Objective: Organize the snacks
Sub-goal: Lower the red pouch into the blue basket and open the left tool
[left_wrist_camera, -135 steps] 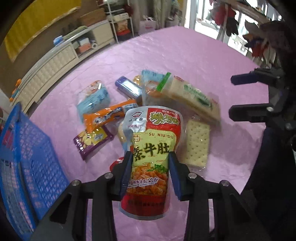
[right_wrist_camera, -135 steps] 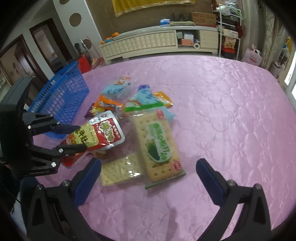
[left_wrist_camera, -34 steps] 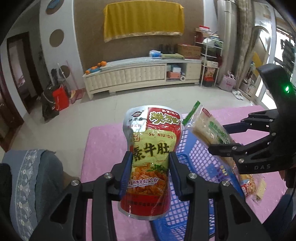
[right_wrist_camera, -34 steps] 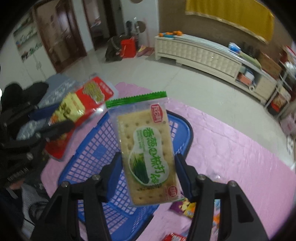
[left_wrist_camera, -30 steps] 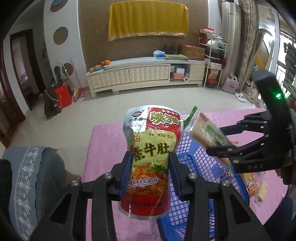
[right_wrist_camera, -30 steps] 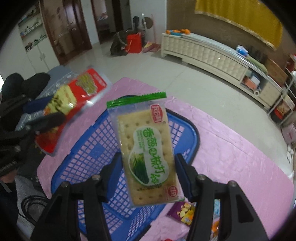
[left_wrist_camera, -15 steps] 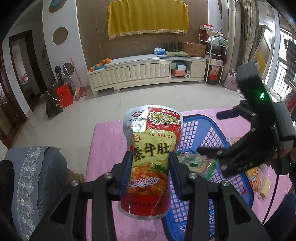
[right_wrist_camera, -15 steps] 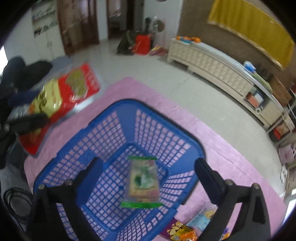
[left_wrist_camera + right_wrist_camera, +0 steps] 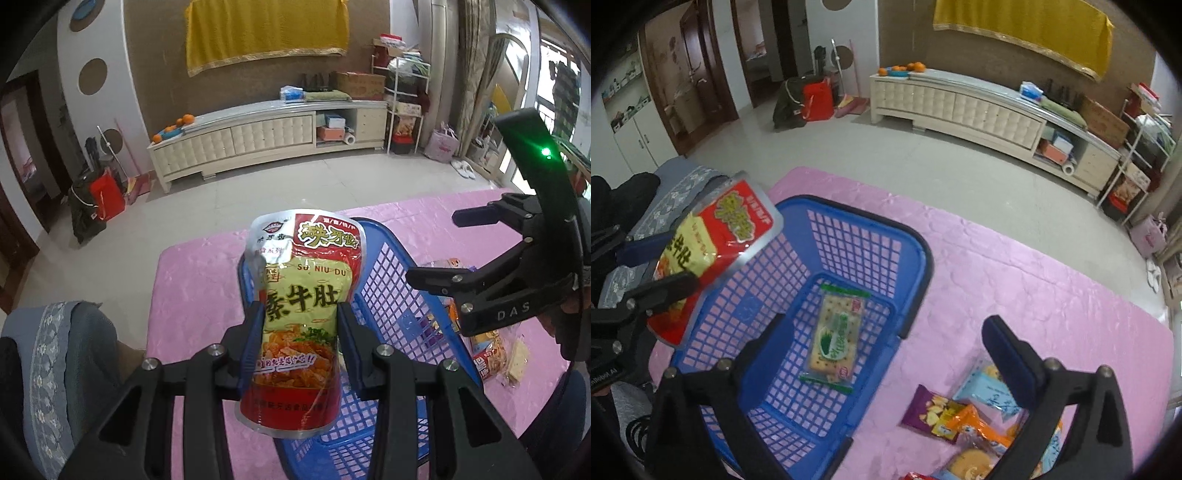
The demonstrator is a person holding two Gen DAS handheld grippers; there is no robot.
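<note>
My left gripper [image 9: 301,332] is shut on a red and yellow snack pouch [image 9: 303,295] and holds it upright above the near end of the blue basket [image 9: 391,306]. The pouch [image 9: 713,243] also shows in the right wrist view, over the basket's left rim [image 9: 916,243]. My right gripper [image 9: 886,350] is open and empty above the basket's right side. A green-labelled cracker pack [image 9: 836,334] lies flat on the basket floor.
Several loose snack packets [image 9: 964,417] lie on the pink tablecloth [image 9: 1034,295] to the right of the basket. A grey cushioned seat [image 9: 51,350] stands off the table's left edge. The table edge runs just beyond the basket.
My right gripper has opened and let go of the cracker pack, which now lies in the basket. That gripper has drawn back to the right. My left gripper still holds the pouch.
</note>
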